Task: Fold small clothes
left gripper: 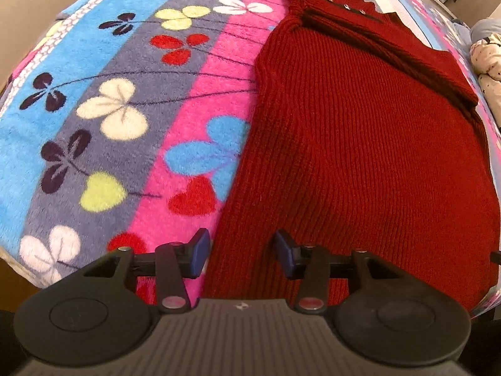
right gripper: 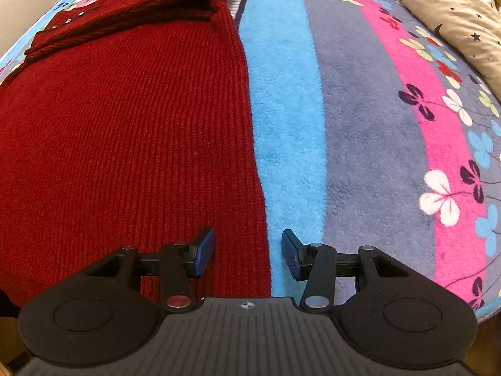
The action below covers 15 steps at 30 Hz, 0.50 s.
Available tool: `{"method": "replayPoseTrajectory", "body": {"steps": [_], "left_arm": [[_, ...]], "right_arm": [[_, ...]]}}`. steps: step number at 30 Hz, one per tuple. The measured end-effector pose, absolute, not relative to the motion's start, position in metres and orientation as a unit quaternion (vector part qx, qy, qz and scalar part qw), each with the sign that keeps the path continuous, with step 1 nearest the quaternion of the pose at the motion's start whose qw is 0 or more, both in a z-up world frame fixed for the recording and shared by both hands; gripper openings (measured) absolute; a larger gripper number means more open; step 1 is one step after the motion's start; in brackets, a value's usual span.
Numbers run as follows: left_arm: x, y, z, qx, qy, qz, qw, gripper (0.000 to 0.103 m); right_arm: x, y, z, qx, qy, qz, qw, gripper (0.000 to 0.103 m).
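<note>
The left tongs (left gripper: 242, 252) gape wide with nothing between them, straddling the left edge of 1 red knit sweater (left gripper: 360, 144) near its hem; the right tongs (right gripper: 247, 252) gape likewise over its right edge. The sweater lies flat on 1 striped floral blanket (right gripper: 360, 131), bare on both sides. 1 star-print bedding heap (right gripper: 454, 9) lies far right.

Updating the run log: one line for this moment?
left gripper open | right gripper open | each over a near sweater corner | blanket beneath

Left tool (left gripper: 241, 252) fingers spread wide, nothing gripped; right tool (right gripper: 249, 252) likewise (both level).
</note>
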<state>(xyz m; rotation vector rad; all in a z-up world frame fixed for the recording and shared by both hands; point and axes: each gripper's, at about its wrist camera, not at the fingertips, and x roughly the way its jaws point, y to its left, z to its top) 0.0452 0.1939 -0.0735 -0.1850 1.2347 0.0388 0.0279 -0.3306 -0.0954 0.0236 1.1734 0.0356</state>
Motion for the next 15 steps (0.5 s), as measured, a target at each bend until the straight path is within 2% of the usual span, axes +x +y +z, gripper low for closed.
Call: {"method": "replayPoseTrajectory", "body": {"steps": [10, 12, 15], "left_arm": [[0.043, 0.189, -0.073, -0.075, 0.576, 0.018, 0.814, 0.051], [0.042, 0.188, -0.072, -0.073, 0.575, 0.015, 0.815, 0.049], [0.041, 0.186, -0.070, -0.071, 0.570, 0.007, 0.819, 0.034]], "right_arm": [[0.026, -0.321, -0.095, -0.004, 0.556, 0.044, 0.830, 0.050], [0.024, -0.322, -0.095, -0.003, 0.556, 0.044, 0.830, 0.047], [0.025, -0.320, -0.093, -0.004, 0.553, 0.051, 0.831, 0.033]]}}
